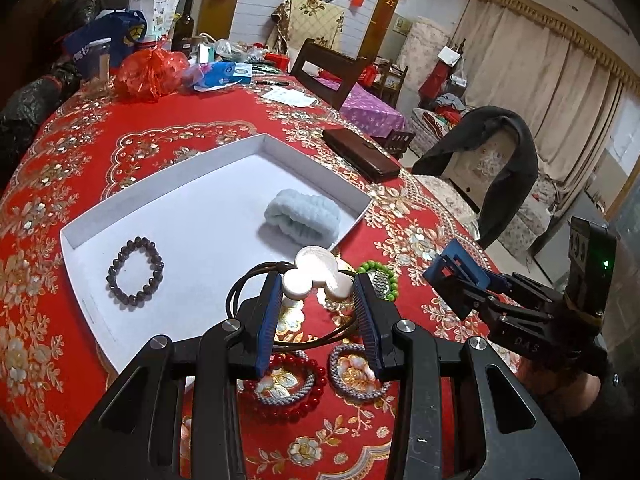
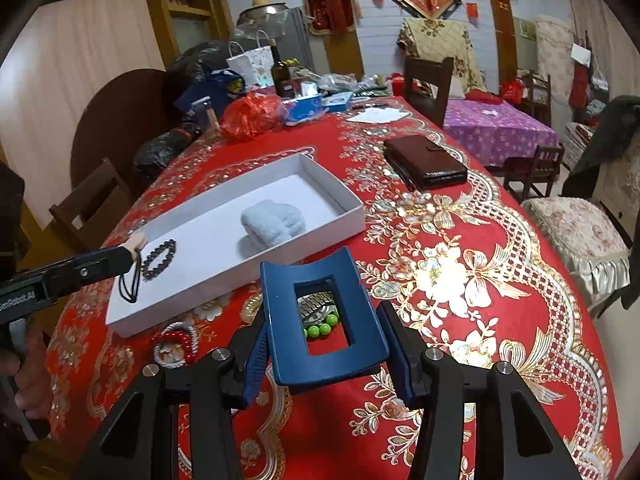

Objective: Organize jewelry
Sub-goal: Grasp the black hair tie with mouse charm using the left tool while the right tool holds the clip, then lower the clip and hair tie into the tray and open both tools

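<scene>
In your right tool (image 2: 324, 332) the pads are pressed onto the sides of a blue hair clip (image 2: 320, 312), hard glossy plastic, curved, with a rectangular window. It hangs above the desk (image 2: 460, 320), short of the white box (image 2: 352, 216). Your left tool (image 1: 318, 284) pinches a pendant (image 1: 316, 270) of three pale pearly discs across its width, its thin dark cord (image 1: 236, 296) hanging in loose loops. The right view puts that tool over the box's near corner, so I judge you are mid-placing.

Next, lower until the cord pools on the box floor, then spread the fingers; the discs look slick and may slide.

Below on the red, gold-embroidered cloth wait a red bead bracelet (image 1: 296, 400), a grey beaded ring (image 1: 358, 376) and green beads (image 1: 378, 268) around a ribbed metal band (image 1: 380, 280). Inside the box lie a dark faceted bracelet (image 1: 135, 270) and, farther, a fluffy pale-blue band (image 1: 303, 216)
</scene>
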A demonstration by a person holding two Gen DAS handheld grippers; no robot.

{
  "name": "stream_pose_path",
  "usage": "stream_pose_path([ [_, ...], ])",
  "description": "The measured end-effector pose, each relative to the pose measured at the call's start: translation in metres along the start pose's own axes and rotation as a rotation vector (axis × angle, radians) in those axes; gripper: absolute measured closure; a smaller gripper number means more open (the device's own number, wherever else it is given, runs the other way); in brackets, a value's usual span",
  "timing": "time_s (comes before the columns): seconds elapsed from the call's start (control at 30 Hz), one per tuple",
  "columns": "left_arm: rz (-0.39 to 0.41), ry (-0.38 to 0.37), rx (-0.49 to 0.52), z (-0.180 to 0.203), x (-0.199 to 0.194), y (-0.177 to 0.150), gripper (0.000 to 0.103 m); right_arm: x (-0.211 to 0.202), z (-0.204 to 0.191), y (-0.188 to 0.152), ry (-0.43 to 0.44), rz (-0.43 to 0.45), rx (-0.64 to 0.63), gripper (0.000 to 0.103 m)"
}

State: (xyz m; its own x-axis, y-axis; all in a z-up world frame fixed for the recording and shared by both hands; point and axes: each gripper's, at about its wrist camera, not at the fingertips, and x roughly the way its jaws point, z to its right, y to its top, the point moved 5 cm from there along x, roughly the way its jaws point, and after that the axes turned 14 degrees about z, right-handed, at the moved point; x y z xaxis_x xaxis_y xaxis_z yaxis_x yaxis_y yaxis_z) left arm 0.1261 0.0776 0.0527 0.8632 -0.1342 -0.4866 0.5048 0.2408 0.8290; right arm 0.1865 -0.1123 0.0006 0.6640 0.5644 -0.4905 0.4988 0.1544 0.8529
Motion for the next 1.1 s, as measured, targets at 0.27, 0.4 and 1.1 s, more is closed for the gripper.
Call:
stream_pose_path([
  [0.27,0.011,0.021,-0.003,-0.027,0.016,0.01,0.068,0.0,-0.008,0.0,0.021,-0.003,-0.009,0.054],
  [0.4,0.005,0.059,-0.007,-0.05,0.037,0.024,0.068,0.007,-0.019,0.011,0.074,0.006,0.023,0.054],
  [1.1,-0.114,0.258,-0.037,-0.119,0.121,0.04,0.068,0.132,-0.114,0.013,0.315,-0.159,-0.15,0.054],
])
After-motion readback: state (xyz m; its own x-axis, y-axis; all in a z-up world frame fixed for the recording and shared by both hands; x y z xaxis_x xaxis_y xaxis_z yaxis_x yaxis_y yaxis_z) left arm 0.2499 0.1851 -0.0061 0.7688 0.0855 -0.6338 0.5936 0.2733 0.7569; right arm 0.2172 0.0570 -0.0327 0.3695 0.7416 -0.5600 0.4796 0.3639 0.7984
